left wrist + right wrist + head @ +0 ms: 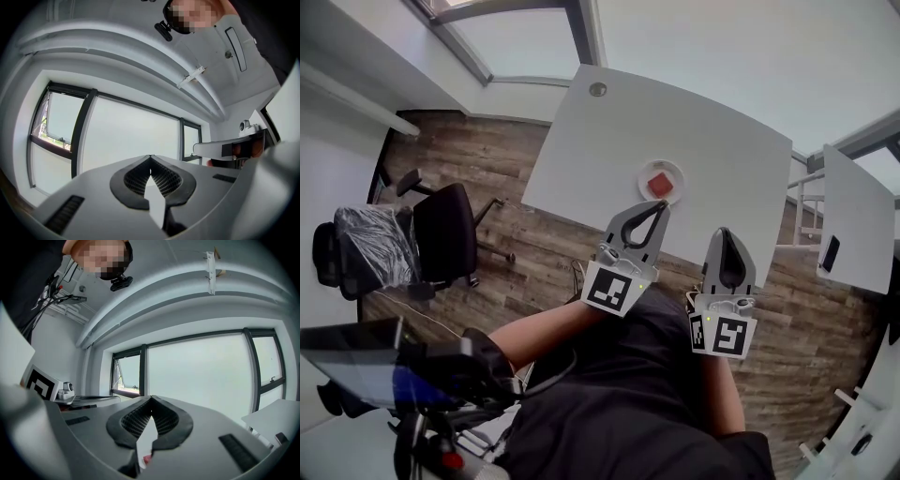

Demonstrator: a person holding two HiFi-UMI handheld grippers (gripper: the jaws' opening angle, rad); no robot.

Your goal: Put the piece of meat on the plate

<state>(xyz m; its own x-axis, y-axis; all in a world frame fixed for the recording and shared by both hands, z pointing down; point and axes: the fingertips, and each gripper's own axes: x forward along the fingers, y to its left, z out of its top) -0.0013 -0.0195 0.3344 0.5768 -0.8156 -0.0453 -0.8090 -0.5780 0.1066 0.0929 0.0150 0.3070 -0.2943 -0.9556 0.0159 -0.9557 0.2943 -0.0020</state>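
Your left gripper (660,206) and right gripper (724,234) are both pinched shut, empty — the meat (659,183) sits on the plate (642,178) just beyond the left one's tips.

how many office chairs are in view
2. Both stand on the wooden floor left of the table in the head view: a black chair and, beside it, a plastic-wrapped chair. Others may be hidden.

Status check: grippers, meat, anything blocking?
Left gripper jaws shut, empty. Right gripper jaws shut, empty. Meat on the plate, on the table. Nothing in the way.
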